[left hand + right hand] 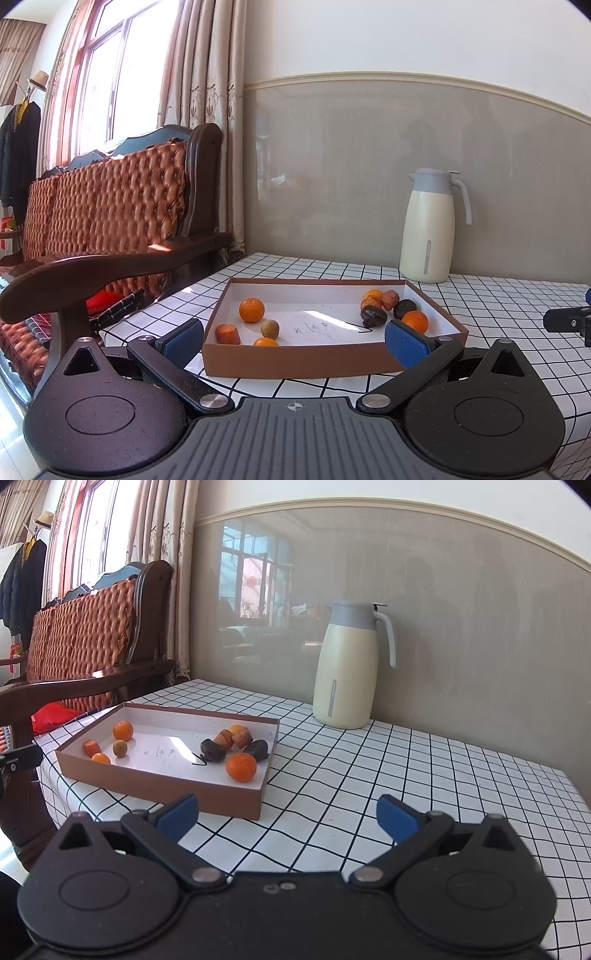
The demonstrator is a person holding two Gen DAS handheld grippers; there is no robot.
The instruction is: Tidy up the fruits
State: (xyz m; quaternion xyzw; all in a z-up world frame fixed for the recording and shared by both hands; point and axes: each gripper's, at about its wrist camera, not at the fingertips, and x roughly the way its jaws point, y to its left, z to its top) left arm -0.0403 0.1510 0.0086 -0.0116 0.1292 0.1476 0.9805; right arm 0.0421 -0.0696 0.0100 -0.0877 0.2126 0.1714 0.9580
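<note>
Left hand-held gripper (295,341) wide, empty, bottom of frame before cardboard tray (295,363) of fruits (252,310). Right hand-held gripper (287,818) wide, empty, over checkered tabletop (406,794); thermos (347,668) upper centre.

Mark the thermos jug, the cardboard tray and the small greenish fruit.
thermos jug (345,675), right wrist view, middle of its cream body.
cardboard tray (295,360), left wrist view, its brown near wall.
greenish fruit (270,328), left wrist view, its centre, in the tray's left part.

My left tool's (295,341) blue pad hides the box's (295,360) near right corner; the box's front wall cuts off one orange (266,342). I cannot read the handwriting (314,326) inside.
</note>
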